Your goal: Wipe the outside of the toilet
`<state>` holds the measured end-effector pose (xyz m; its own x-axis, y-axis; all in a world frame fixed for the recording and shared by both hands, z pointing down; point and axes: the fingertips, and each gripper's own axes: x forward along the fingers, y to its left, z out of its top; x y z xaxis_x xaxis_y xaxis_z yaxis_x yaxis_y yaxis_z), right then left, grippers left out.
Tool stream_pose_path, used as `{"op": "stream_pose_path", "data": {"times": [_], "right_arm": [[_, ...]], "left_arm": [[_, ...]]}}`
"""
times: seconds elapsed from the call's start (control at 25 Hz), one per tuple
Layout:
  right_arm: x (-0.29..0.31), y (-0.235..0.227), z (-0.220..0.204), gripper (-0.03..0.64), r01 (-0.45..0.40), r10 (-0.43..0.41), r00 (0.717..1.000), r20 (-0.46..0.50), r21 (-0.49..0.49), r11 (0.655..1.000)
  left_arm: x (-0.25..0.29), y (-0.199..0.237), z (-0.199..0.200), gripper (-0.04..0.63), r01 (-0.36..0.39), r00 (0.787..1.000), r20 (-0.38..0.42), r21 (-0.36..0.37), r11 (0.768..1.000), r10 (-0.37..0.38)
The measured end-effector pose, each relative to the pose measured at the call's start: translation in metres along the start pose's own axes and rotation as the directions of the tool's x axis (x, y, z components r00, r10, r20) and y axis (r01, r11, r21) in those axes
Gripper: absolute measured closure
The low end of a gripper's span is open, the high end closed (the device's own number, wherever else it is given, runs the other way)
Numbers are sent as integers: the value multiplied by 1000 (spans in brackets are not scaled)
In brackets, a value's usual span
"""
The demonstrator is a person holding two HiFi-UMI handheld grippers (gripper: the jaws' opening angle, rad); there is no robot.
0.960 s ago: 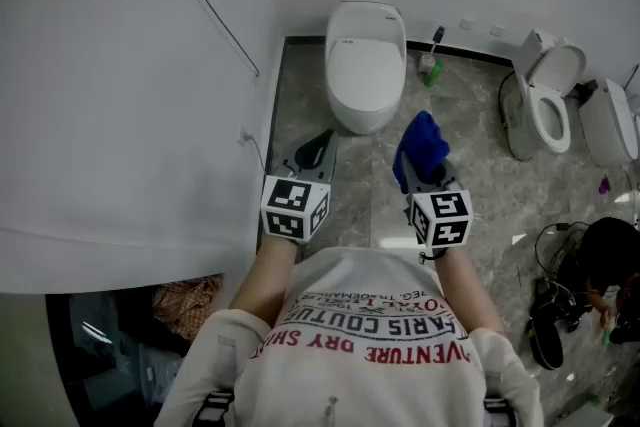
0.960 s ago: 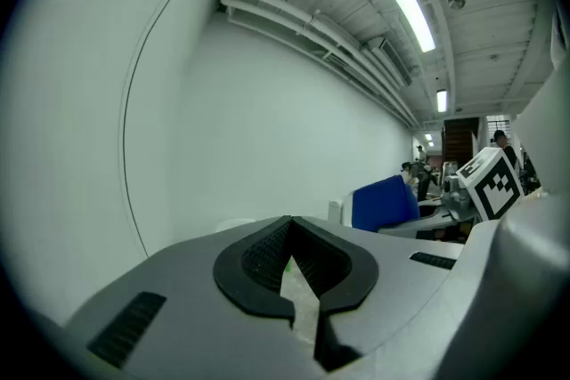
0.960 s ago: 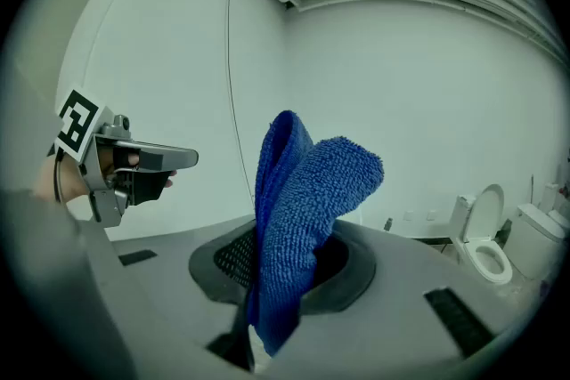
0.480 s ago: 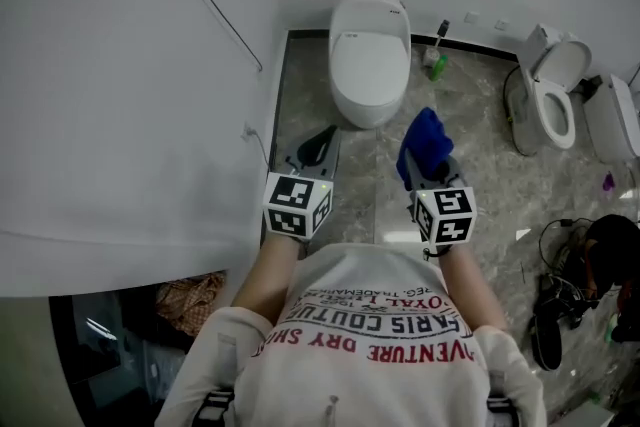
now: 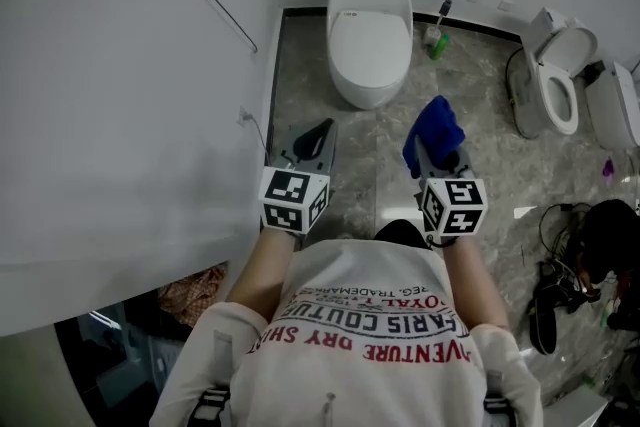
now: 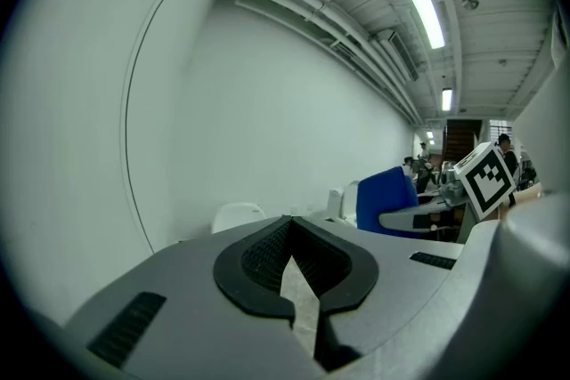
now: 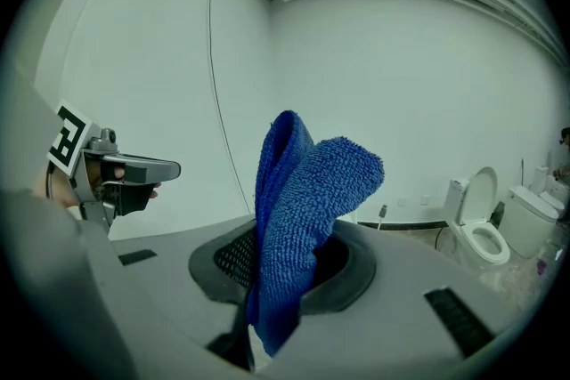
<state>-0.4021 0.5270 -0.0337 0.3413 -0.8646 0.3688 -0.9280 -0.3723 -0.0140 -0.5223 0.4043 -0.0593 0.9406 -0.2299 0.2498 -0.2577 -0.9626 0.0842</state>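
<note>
A white toilet (image 5: 370, 25) with its lid closed stands against the far wall, on the grey stone floor. My right gripper (image 5: 433, 153) is shut on a blue terry cloth (image 5: 434, 128), held in the air short of the toilet and to its right. The folded cloth (image 7: 303, 200) stands up out of the right gripper (image 7: 272, 298). My left gripper (image 5: 318, 135) hangs short of the toilet's left front, shut and holding nothing. In the left gripper view the left gripper (image 6: 290, 231) points toward the toilet (image 6: 237, 214) by the white wall.
A second toilet (image 5: 558, 85) with its lid up stands to the right. A brush and a green bottle (image 5: 433, 39) sit between the two toilets. A white wall (image 5: 120, 85) with a thin cable runs along the left. Dark bags and cords (image 5: 590, 265) lie at the right.
The toilet sits a little higher in the head view, slightly farther from both grippers. The right gripper has drifted a little right with the cloth. Both grips are unchanged.
</note>
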Motion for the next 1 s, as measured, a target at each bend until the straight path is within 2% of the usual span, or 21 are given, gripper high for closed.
{"op": "stream_pose_path", "data": {"times": [0.16,0.4,0.68,1.0], "right_arm": [[22,-21,-3,534,3,-2,999,-34,18,1000],[74,-73,6,534,-18,19,999,-49,31,999],[157,-176,44,534,-69,70,997,-42,22,997],[244,-284,71,534,-137,136,986,-100,3,991]], "left_arm": [[26,9,-7,591,-3,999,-33,-26,1000,2],[87,22,-4,591,-47,997,-59,-51,998,44],[193,37,22,591,-153,987,-67,-70,986,148],[317,37,54,591,-227,973,-77,-98,969,220]]}}
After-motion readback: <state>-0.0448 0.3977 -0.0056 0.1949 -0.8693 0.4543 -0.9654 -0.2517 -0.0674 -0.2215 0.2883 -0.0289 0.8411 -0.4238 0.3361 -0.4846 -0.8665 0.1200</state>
